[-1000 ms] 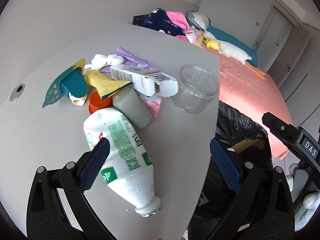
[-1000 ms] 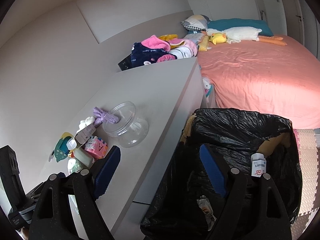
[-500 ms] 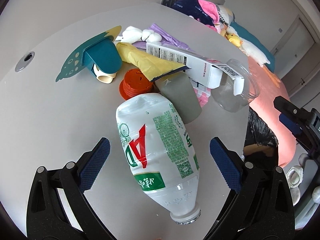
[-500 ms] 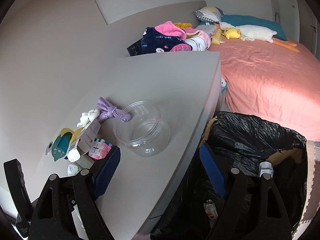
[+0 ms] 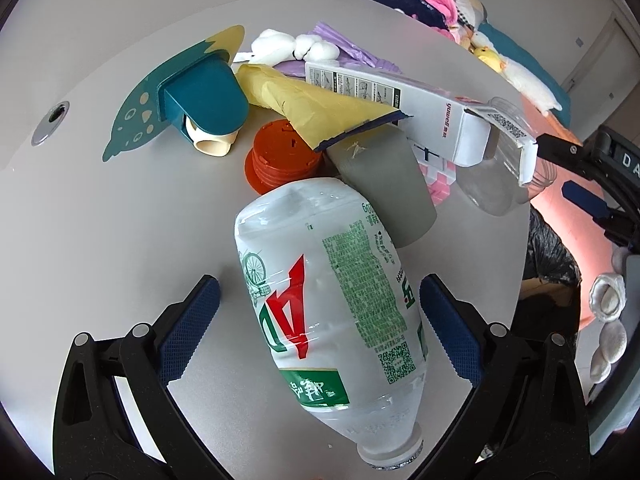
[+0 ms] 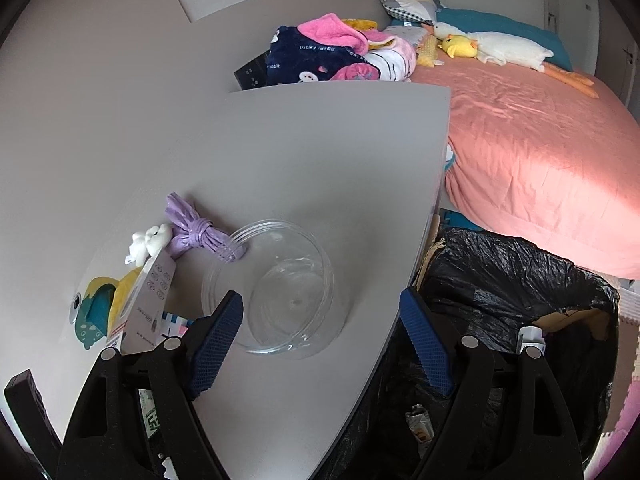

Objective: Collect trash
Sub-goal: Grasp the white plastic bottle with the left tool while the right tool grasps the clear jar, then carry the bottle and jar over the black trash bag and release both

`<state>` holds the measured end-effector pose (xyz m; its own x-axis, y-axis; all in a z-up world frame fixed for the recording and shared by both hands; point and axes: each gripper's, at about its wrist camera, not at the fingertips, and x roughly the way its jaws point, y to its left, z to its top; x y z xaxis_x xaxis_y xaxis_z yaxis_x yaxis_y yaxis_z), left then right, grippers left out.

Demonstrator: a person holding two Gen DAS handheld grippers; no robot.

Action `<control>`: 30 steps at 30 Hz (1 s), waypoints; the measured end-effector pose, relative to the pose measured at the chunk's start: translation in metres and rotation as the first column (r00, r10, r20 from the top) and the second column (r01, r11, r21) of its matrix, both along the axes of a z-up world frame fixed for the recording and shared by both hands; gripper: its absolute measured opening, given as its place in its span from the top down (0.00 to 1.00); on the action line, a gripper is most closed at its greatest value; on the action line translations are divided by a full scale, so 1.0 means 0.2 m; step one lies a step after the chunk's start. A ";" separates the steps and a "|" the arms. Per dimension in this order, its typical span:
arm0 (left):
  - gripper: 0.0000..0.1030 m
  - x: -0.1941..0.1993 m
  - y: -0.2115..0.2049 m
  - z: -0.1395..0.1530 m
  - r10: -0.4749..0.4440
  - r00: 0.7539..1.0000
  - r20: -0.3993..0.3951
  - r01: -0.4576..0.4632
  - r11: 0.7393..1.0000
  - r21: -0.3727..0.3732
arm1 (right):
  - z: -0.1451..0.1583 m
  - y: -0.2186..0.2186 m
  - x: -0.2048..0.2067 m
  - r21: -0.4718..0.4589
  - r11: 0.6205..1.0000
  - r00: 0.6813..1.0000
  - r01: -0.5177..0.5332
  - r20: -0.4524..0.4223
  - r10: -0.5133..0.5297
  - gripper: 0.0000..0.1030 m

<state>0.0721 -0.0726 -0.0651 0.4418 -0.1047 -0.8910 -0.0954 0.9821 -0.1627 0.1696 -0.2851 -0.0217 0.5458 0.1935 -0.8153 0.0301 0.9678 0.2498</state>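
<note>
Since earlier frame, our left gripper (image 5: 316, 320) dropped astride plastic bottle (image 5: 332, 304), jaws wide, pads clear. Right gripper (image 6: 320, 332) closing, nothing gripped, clear jar (image 6: 276, 292) between pads. Risk: bottle rolls off table (image 5: 100, 220) edge beside bottle.

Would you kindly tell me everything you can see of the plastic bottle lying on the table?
The bottle is white, translucent plastic with a printed label: green text, red letters, a bicycle drawing, QR codes. It lies on its side on the grey table, capless, its open neck towards the camera, its base towards the trash pile. The base lies against a grey cup, and an orange lid sits just behind it. It lies between the open jaws of the left gripper, whose pads do not touch it.
</note>
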 end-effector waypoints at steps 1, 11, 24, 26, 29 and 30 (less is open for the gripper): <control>0.11 0.00 0.00 0.00 -0.002 1.000 0.007 0.002 1.000 0.012 | -0.01 0.01 0.02 -0.003 1.000 1.000 0.000 -0.006 0.000 0.26; 0.26 0.00 0.06 0.05 -0.022 0.998 0.052 0.025 0.998 -0.055 | -0.09 0.03 0.11 0.016 1.000 0.996 0.016 -0.087 -0.014 0.77; 0.28 -0.07 0.09 0.21 -0.016 0.991 0.132 0.028 0.996 -0.088 | 0.01 -0.03 0.00 -0.013 1.000 1.000 0.014 -0.010 -0.014 0.91; 0.28 -0.08 0.07 0.22 -0.025 0.990 0.140 0.038 0.995 -0.088 | 0.03 -0.04 -0.02 -0.012 1.000 1.000 0.016 -0.003 -0.016 0.91; 0.29 -0.09 0.04 0.24 -0.043 0.988 0.149 0.056 0.995 -0.082 | 0.06 -0.07 -0.06 -0.015 1.000 1.000 0.019 0.003 -0.019 0.91; 0.29 -0.08 0.02 0.24 -0.050 0.987 0.152 0.063 0.995 -0.081 | 0.06 -0.08 -0.06 -0.016 1.000 1.000 0.020 0.005 -0.020 0.91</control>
<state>0.0556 -0.0678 -0.0170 0.5604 -0.2062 -0.8021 -0.0084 0.9671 -0.2544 0.1567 -0.3020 -0.0089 0.5534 0.1697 -0.8154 0.0483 0.9708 0.2349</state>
